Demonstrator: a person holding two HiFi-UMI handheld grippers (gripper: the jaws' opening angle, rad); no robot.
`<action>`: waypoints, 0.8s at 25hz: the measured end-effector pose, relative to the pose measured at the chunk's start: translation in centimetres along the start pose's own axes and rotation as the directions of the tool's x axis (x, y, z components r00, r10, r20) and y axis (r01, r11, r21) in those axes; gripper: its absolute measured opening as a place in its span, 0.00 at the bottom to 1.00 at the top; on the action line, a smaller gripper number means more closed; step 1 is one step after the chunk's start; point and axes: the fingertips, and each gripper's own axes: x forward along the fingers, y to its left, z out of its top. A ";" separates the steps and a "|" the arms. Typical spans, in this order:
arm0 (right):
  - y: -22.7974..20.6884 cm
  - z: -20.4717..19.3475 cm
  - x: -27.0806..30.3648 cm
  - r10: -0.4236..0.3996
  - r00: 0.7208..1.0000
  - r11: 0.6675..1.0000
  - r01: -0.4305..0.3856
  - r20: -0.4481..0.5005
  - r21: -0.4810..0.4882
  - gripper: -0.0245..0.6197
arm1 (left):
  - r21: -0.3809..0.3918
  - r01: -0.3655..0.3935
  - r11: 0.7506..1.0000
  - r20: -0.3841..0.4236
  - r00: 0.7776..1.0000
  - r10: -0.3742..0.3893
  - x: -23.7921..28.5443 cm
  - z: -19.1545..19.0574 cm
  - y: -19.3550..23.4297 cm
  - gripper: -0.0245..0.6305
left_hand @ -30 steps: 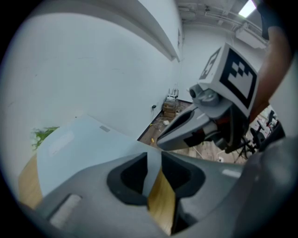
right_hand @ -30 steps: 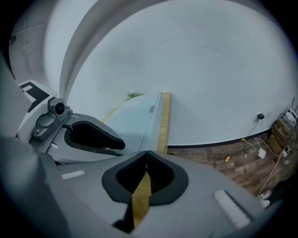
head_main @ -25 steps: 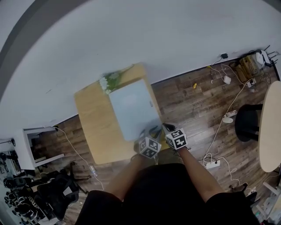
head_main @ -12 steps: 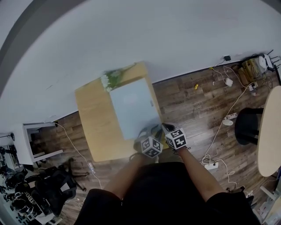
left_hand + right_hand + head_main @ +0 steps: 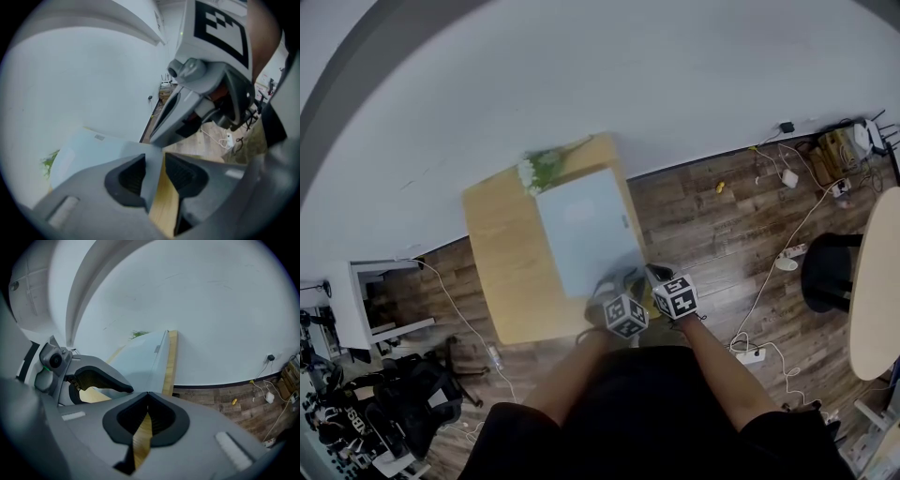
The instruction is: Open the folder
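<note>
A pale blue-grey folder (image 5: 581, 230) lies shut and flat on a small wooden table (image 5: 502, 272). Both grippers meet at its near right corner. My left gripper (image 5: 615, 283) stands open. In the left gripper view (image 5: 157, 171) the folder's corner (image 5: 140, 154) slips between the jaws against the left pad, with bare wood showing beside the right pad. My right gripper (image 5: 655, 274) sits just to the right, and its tips (image 5: 147, 393) are shut together at the folder's edge (image 5: 140, 357). Whether they nip a sheet is hidden.
White flowers (image 5: 542, 169) lie at the table's far corner against the white wall. On the wooden floor to the right are cables and a power strip (image 5: 754, 352), a black chair (image 5: 827, 267) and a round tabletop (image 5: 874, 281). Black office chairs (image 5: 403, 412) stand at lower left.
My left gripper has rolled a little at the folder's corner and its marker cube has shifted slightly right. The right gripper and the folder have stayed put.
</note>
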 end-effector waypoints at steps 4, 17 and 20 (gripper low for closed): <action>0.0 0.0 0.1 0.005 1.000 1.000 -0.006 0.012 0.016 0.04 | 0.094 -0.037 0.995 -0.032 0.999 0.040 0.0 0.0 0.0 0.21; -0.1 0.1 0.1 -0.007 1.000 1.000 0.007 -0.003 -0.001 0.04 | 0.094 -0.048 0.994 -0.022 0.998 0.050 0.5 0.7 0.0 0.22; -0.2 0.0 -0.1 -0.008 1.000 1.000 0.008 -0.006 -0.011 0.04 | 0.064 -0.033 0.997 -0.004 0.999 0.033 0.0 1.2 -0.3 0.16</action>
